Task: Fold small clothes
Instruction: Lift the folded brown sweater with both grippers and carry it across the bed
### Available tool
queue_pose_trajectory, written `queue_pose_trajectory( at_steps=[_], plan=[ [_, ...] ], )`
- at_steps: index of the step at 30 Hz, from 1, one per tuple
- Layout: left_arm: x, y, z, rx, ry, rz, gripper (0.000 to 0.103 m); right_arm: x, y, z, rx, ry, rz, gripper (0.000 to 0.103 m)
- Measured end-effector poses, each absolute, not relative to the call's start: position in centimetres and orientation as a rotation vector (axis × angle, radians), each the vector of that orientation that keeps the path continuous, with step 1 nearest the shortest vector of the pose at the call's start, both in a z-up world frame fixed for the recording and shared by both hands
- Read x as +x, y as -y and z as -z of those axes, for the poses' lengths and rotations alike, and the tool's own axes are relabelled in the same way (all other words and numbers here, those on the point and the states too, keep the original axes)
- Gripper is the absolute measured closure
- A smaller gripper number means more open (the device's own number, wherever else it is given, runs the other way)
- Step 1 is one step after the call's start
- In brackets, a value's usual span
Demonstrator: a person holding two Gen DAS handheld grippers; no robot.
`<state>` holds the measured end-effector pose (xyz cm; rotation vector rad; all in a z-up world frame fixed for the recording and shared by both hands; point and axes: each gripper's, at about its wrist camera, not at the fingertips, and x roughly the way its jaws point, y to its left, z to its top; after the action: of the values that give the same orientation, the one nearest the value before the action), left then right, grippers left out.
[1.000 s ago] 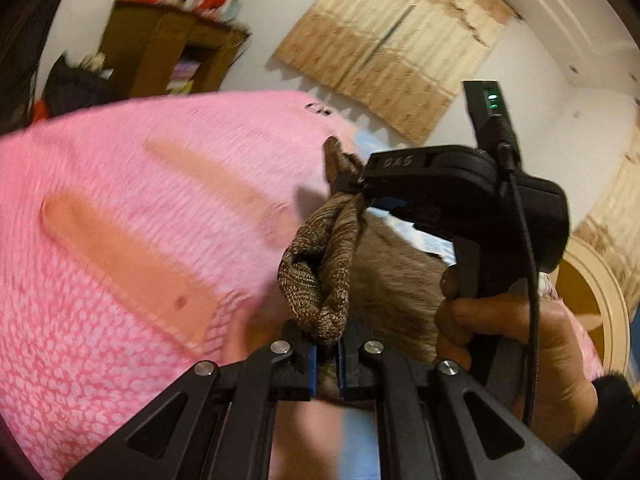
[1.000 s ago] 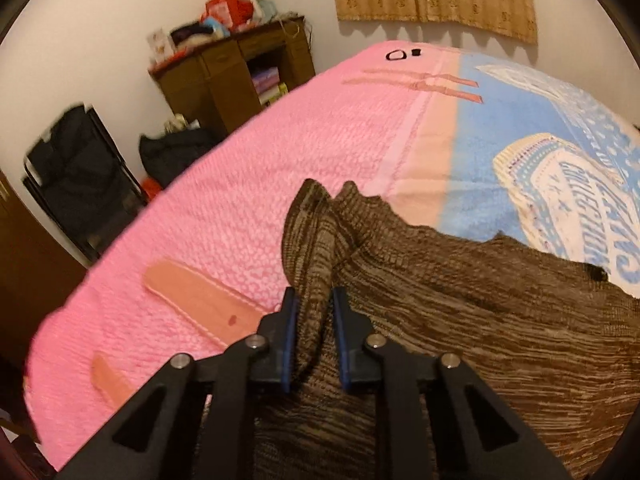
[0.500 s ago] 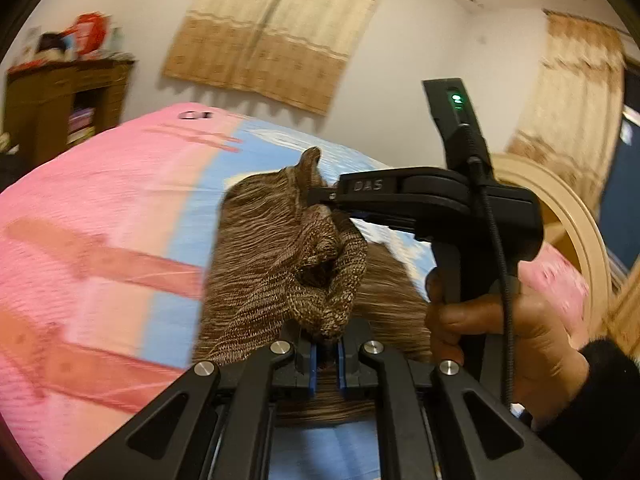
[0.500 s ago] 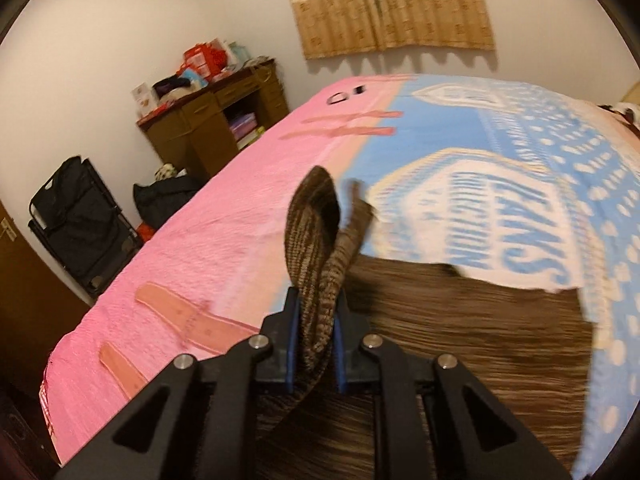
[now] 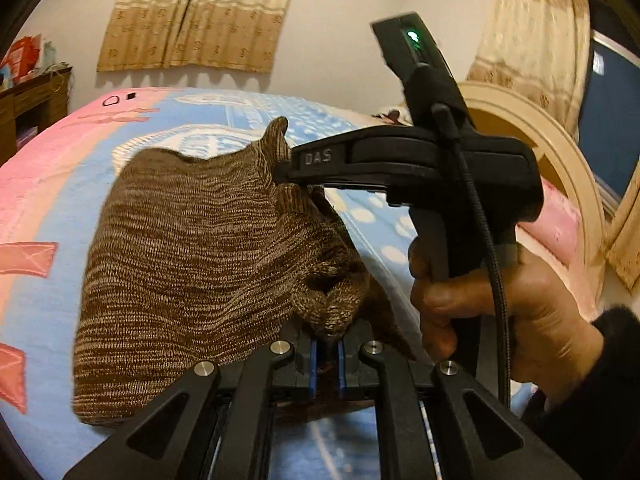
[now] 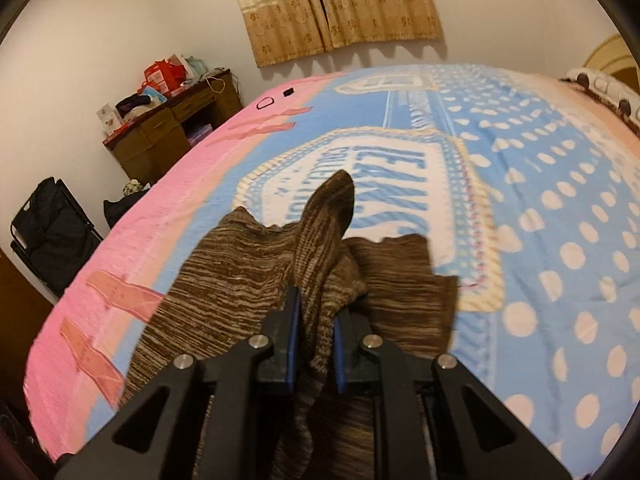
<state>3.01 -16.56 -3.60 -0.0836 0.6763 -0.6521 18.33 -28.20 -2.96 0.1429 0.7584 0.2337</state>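
Observation:
A brown knitted garment [image 5: 188, 264] hangs over the bed, held up by both grippers. My left gripper [image 5: 325, 354] is shut on a bunched edge of it at the bottom centre of the left wrist view. In the same view the right gripper's body [image 5: 404, 164] pinches another raised corner, held by a hand [image 5: 492, 312]. In the right wrist view my right gripper [image 6: 314, 350] is shut on a fold of the garment [image 6: 248, 280], whose far part lies on the blanket.
The bed has a pink and blue dotted blanket [image 6: 540, 208]. A wooden desk with clutter [image 6: 168, 120] and a black bag [image 6: 52, 232] stand at the left. Curtains [image 6: 340, 4] hang on the far wall. A rounded headboard [image 5: 560, 168] is at the right.
Both grippers have swung with the garment from the pink side toward the blue part of the blanket. The garment has spread wider between them.

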Motion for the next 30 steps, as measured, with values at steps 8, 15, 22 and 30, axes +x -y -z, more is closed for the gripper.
queue_pose_trajectory(
  at_steps=[8, 15, 22, 30],
  plan=[
    [4.3, 17.4, 4.4, -0.070, -0.750, 0.677, 0.097, 17.8, 30.7, 5.9, 0.167, -0.789, -0.225, 0.084],
    [5.1, 17.6, 4.8, -0.088, -0.784, 0.679, 0.097, 18.9, 32.8, 5.9, 0.432, -0.806, -0.374, 0.035],
    [4.7, 18.3, 5.2, -0.086, -0.793, 0.684, 0.097, 22.0, 33.7, 6.8, 0.580, -0.813, -0.386, 0.035],
    [3.8, 19.5, 5.0, -0.019, -0.772, 0.715, 0.097, 20.2, 33.3, 4.2, 0.415, -0.695, -0.337, 0.086]
  ],
)
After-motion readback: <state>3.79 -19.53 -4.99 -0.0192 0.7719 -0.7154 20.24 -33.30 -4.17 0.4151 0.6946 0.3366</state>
